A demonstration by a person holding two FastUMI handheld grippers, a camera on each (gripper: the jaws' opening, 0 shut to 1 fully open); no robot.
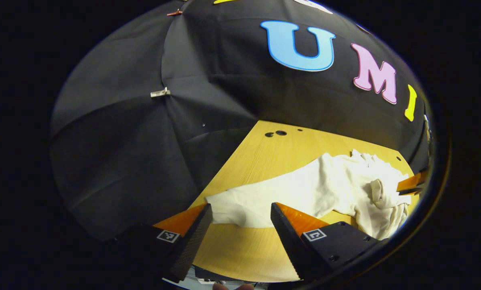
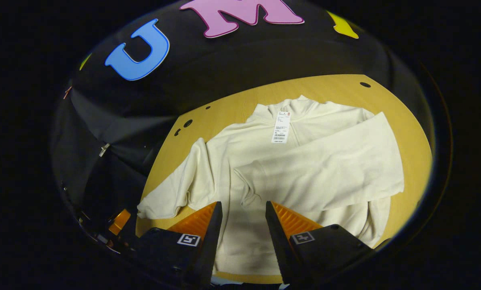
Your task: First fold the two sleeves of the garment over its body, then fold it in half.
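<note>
A cream long-sleeved garment [image 2: 304, 161] lies spread on the wooden table [image 2: 409, 133], collar and a white tag [image 2: 281, 127] at the far side. One sleeve [image 2: 325, 161] is folded across the body, its cuff near the middle. The other sleeve [image 2: 176, 189] stretches out flat toward the left gripper [image 2: 119, 221]. In the left gripper view that sleeve's cuff [image 1: 232, 209] lies between the fingers of the open left gripper [image 1: 241, 207], which do not press on it. My right gripper [image 2: 243, 207] hangs open over the garment's lower body, holding nothing; it also shows at the garment's far side [image 1: 401, 189].
The booth's black cloth wall [image 1: 143, 161] closes in right behind and beside the table. A few small round holes [image 1: 280, 133] mark the table's far corner. Bare wood [image 1: 244, 249] lies between the left gripper and the near table edge.
</note>
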